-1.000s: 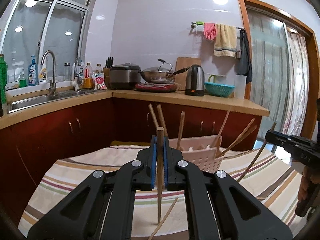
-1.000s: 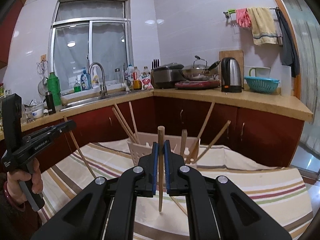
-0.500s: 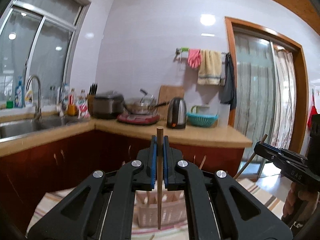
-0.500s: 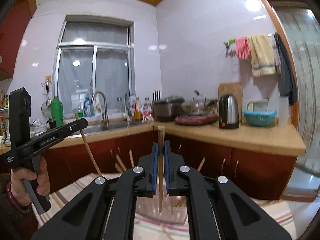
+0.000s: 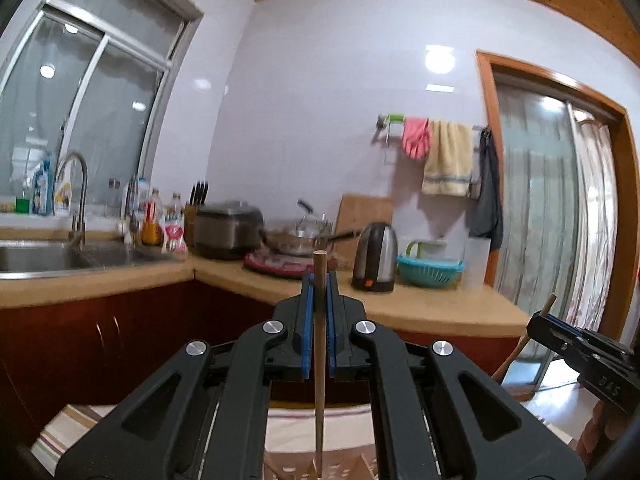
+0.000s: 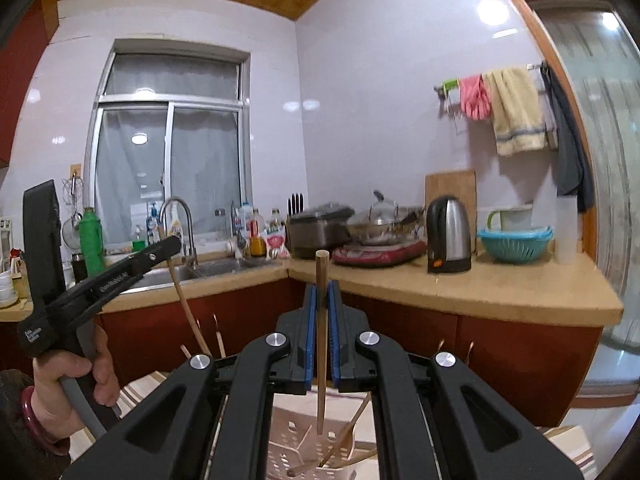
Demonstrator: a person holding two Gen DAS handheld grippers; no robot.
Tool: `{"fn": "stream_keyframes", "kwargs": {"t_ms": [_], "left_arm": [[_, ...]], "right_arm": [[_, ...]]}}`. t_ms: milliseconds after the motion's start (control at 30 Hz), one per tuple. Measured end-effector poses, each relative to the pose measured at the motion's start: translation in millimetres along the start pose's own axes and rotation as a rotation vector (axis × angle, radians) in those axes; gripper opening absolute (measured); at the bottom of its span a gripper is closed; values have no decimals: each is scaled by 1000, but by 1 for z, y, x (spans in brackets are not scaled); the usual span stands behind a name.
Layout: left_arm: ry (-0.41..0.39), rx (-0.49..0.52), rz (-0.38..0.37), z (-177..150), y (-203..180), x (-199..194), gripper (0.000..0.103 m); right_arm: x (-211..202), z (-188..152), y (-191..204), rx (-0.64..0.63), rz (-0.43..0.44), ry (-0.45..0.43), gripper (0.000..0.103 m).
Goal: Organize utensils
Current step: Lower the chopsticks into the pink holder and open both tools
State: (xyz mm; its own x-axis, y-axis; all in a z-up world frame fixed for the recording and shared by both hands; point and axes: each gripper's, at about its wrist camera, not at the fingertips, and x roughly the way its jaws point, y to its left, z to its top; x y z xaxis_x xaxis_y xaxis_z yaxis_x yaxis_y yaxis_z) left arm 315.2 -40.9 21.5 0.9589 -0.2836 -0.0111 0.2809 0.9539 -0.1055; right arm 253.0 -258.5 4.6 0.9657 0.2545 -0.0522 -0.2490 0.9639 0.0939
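My left gripper (image 5: 319, 292) is shut on a wooden chopstick (image 5: 319, 380) held upright, its tip just above the pale perforated utensil basket (image 5: 352, 468) at the frame's bottom. My right gripper (image 6: 322, 300) is shut on another upright wooden chopstick (image 6: 321, 360), its tip hanging over the same basket (image 6: 296, 444), which holds several chopsticks (image 6: 348, 444). The left gripper (image 6: 168, 245) also shows in the right wrist view with its chopstick (image 6: 186, 308). The right gripper (image 5: 538, 322) shows at the right edge of the left wrist view.
The basket stands on a striped cloth (image 5: 296, 428). Behind runs a kitchen counter (image 6: 460, 288) with a sink (image 5: 48, 256), rice cooker (image 5: 228, 232), wok (image 6: 380, 228), kettle (image 6: 448, 232) and teal colander (image 6: 514, 242).
Both grippers have risen with their chopsticks. The basket has dropped to the bottom of both views and the table has mostly left the frame.
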Motion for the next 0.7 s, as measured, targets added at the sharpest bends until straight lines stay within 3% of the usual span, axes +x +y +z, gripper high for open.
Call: {"fn": "stream_keyframes", "kwargs": {"t_ms": [333,400,467,533,700], "left_arm": [[173,8,34,-66,13,44,8],[188,13,39,-72,14,45,23],[188,6,48,-76,15,42,58],[188,-10,36,-76,16,37,60],[187,-13,26,-71,18,11,74]], "right_arm": [[38,-53,-9,30,5,131,7],[42,-61,-8,35,9,165,7],[41,-64,-8,39,9,174,17],[36,-65,-9,43,1,167,34],[13,-57,-12,54,-18,145,46]]}}
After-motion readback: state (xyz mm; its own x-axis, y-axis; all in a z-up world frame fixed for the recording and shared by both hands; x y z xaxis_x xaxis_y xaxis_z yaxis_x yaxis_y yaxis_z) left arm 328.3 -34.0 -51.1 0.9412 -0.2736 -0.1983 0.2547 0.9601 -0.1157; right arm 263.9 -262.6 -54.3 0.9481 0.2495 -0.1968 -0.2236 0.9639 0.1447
